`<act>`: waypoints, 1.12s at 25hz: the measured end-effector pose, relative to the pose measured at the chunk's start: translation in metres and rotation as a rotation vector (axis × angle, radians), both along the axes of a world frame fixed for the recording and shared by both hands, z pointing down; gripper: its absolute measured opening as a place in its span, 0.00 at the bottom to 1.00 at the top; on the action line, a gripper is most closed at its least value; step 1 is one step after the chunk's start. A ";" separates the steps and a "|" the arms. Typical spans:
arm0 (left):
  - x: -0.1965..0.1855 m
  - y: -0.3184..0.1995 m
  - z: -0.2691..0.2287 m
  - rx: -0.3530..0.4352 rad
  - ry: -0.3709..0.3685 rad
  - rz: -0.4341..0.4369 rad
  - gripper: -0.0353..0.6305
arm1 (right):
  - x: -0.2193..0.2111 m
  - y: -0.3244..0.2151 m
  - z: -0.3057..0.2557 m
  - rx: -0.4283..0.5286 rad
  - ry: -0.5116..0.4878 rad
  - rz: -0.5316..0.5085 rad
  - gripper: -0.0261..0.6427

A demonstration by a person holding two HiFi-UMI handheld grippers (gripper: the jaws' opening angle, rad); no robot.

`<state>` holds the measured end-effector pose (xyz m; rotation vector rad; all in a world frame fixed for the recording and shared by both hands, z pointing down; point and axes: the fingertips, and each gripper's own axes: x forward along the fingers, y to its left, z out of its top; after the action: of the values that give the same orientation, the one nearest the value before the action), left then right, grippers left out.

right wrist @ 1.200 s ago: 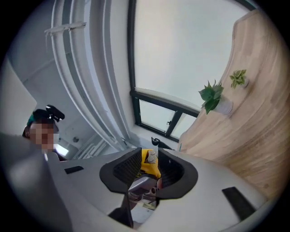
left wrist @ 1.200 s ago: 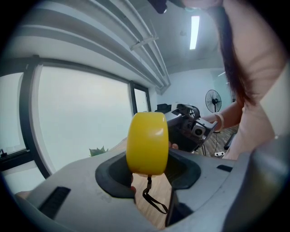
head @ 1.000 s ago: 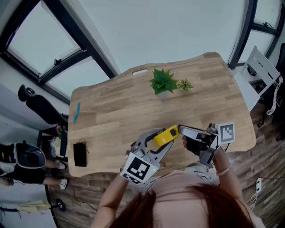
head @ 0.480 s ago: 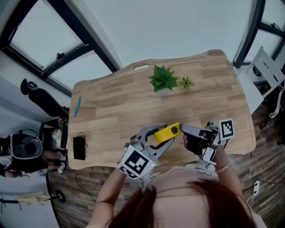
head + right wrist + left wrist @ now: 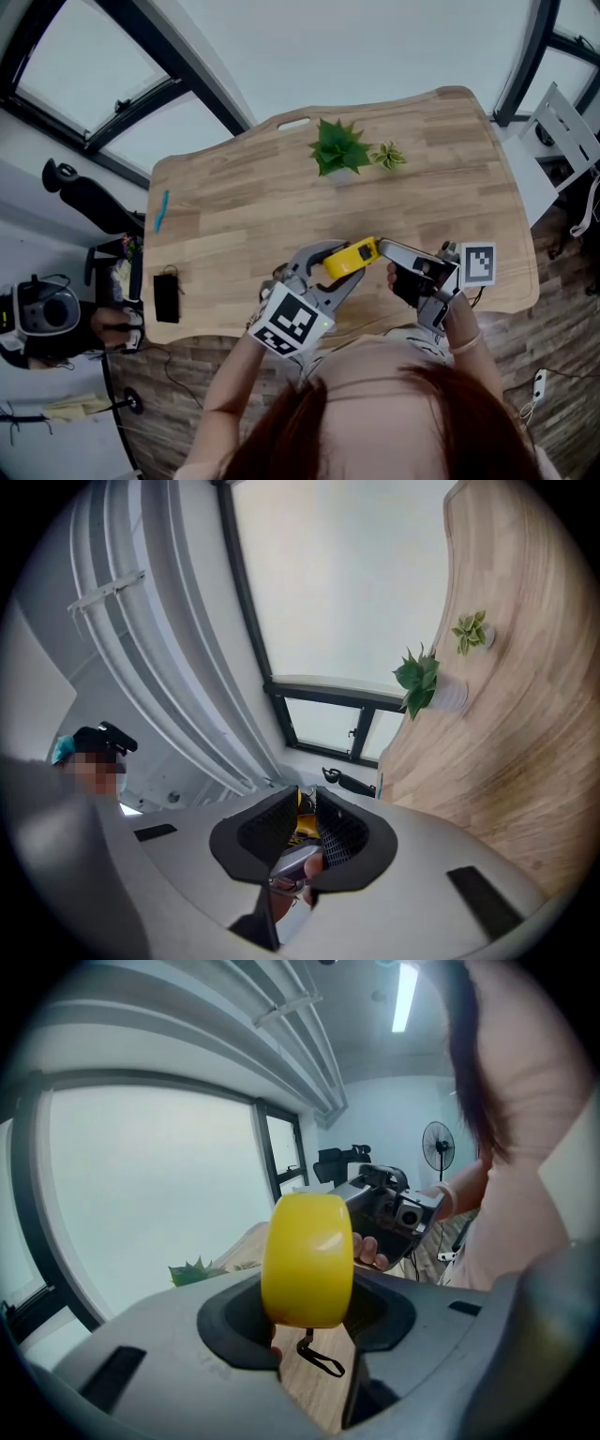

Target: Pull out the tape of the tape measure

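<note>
Clamped between left claw [image 5: 343, 270] pads: tape measure [image 5: 307, 1258]. Pinched in near-shut right claw [image 5: 306, 799], just ahead: yellow tape [image 5: 305, 823].

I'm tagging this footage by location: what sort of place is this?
Probably an office or lab workspace: a wooden desk, large windows and a pedestal fan.

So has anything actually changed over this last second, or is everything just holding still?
Almost nothing; only the camera's framing shifted slightly. Nothing was grabbed or released, and no tape shows pulled out. As before, the left gripper clamps the yellow tape measure, the right gripper sits at its front end, and the potted plant hasn't moved.
</note>
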<state>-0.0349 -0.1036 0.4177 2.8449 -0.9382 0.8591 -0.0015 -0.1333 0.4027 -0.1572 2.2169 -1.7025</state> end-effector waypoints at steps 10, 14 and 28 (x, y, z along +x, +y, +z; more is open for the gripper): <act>-0.007 -0.002 0.008 -0.019 -0.059 0.008 0.30 | 0.011 -0.009 0.000 0.072 0.111 0.068 0.12; -0.009 -0.005 0.008 -0.013 -0.071 0.015 0.30 | 0.014 -0.013 -0.001 0.121 0.157 0.085 0.12; -0.026 -0.007 0.017 -0.023 -0.120 0.008 0.30 | 0.033 -0.029 -0.004 0.141 0.190 0.157 0.11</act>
<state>-0.0605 -0.1103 0.4350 2.8066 -0.9226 1.0449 0.0315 -0.1621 0.3982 -0.4632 2.3802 -1.4970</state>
